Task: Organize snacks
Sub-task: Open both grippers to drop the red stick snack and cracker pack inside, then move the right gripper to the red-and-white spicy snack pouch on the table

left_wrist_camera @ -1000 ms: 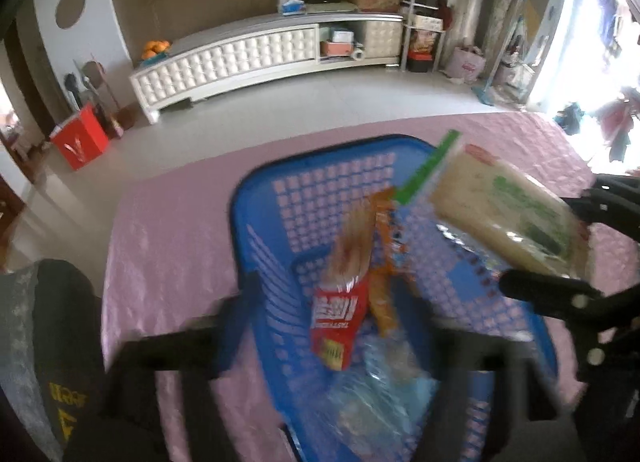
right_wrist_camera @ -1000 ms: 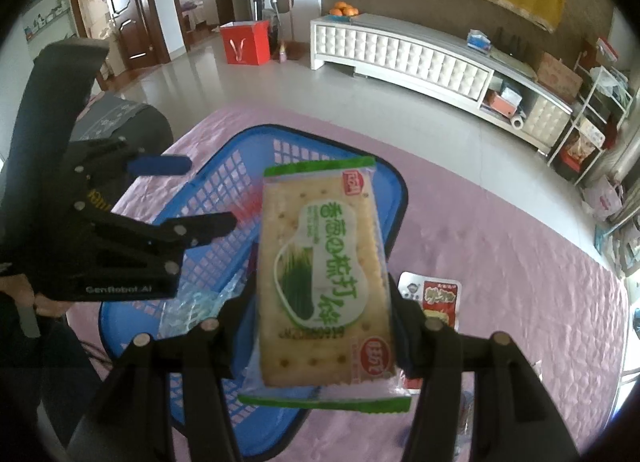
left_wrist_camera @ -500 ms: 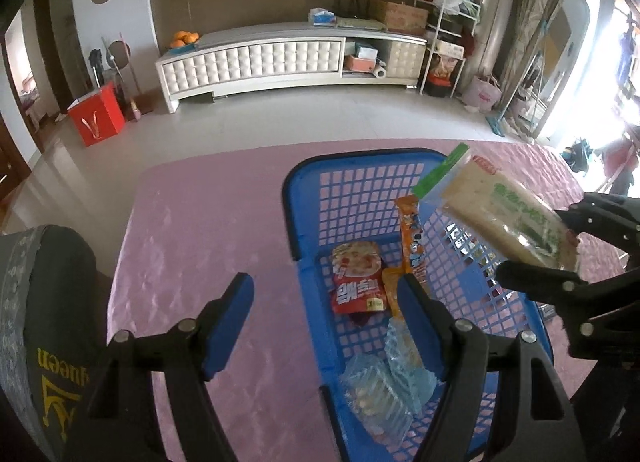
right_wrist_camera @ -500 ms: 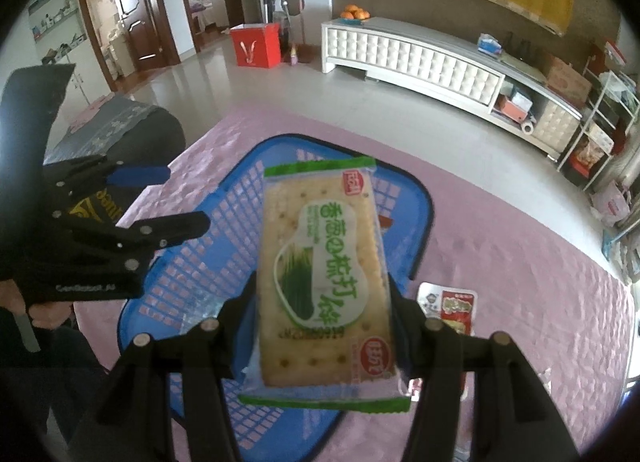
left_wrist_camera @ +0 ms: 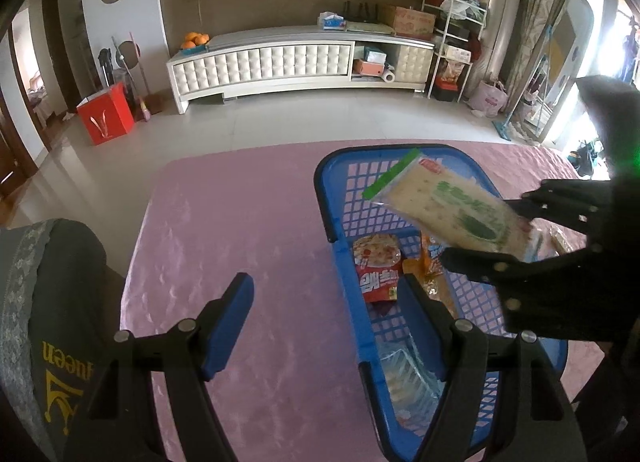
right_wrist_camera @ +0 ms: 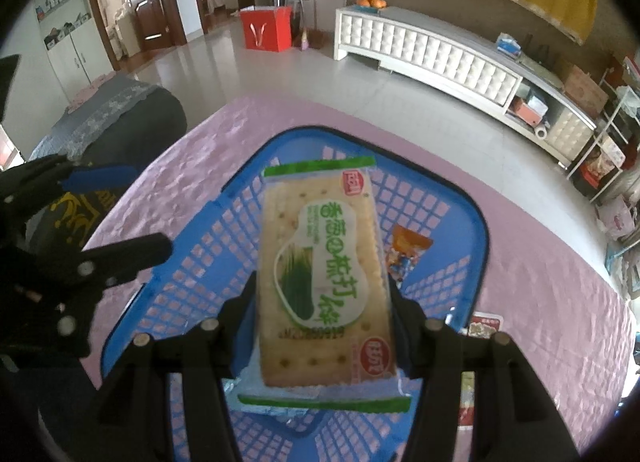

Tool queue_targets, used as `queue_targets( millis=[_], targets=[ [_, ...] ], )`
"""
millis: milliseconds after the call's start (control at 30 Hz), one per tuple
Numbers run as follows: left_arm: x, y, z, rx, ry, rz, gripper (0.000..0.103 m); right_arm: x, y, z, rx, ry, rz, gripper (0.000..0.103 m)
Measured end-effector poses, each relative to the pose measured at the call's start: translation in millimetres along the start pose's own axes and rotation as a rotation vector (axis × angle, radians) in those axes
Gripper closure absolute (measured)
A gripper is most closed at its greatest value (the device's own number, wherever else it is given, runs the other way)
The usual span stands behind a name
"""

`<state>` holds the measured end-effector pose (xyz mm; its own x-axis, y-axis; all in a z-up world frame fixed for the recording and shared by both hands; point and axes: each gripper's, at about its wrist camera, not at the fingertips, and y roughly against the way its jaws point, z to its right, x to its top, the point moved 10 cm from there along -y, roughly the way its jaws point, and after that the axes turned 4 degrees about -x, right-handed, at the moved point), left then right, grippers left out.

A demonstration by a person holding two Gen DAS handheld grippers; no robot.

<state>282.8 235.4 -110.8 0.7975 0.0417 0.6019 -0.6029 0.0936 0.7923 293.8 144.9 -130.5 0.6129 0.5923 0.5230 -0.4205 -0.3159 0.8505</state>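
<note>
Holding: the cracker packet (right_wrist_camera: 324,274) is clamped by its lower sides in the right tool (right_wrist_camera: 322,302) and carried flat, label up, so that it can be lowered into the blue basket (left_wrist_camera: 340,262) on the pink desk (left_wrist_camera: 240,222).
Packet relative to tool: it projects toward 12 o'clock from the jaws and hangs above the basket's open middle, not touching it.
Left tool (left_wrist_camera: 326,314): its jaws are spread and empty, straddling the basket's near rim, one finger over the desk at 9 o'clock, presumably kept clear of the drop.
Basket contents: a red snack bag (left_wrist_camera: 378,266), an orange packet (right_wrist_camera: 406,250) and a clear wrapper (left_wrist_camera: 404,378) are already stowed.
Outside: another red packet (right_wrist_camera: 482,324) is left on the desk at 3 o'clock of the basket.
</note>
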Motion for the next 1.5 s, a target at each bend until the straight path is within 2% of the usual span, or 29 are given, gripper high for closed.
queue_targets(
  millis=[200, 367, 467, 733, 1133, 1500],
  targets=[
    [0, -2, -4, -0.02, 0.025, 0.012, 0.031, 4, -19, -1, 0.006, -0.015, -0.005, 0.043],
    [-3, -1, -6, 0.003, 0.013, 0.009, 0.031, -2, -27, 0, 0.058, -0.031, -0.039, 0.034],
    [-6, 4, -3, 0.003, 0.005, 0.011, 0.031, -2, -14, 8, 0.04, -0.053, -0.013, 0.025],
    [-5, 26, 17, 0.003, -0.021, 0.028, 0.031, -8, 39, 21, 0.043, -0.083, 0.043, 0.025],
    [3, 66, 79, -0.01, -0.093, 0.077, 0.031, -37, 116, 52, -0.073, -0.059, 0.138, 0.025],
    [5, 72, 141, -0.035, -0.153, 0.086, 0.031, -68, 136, 83, -0.089, -0.105, 0.158, 0.025]
  ],
)
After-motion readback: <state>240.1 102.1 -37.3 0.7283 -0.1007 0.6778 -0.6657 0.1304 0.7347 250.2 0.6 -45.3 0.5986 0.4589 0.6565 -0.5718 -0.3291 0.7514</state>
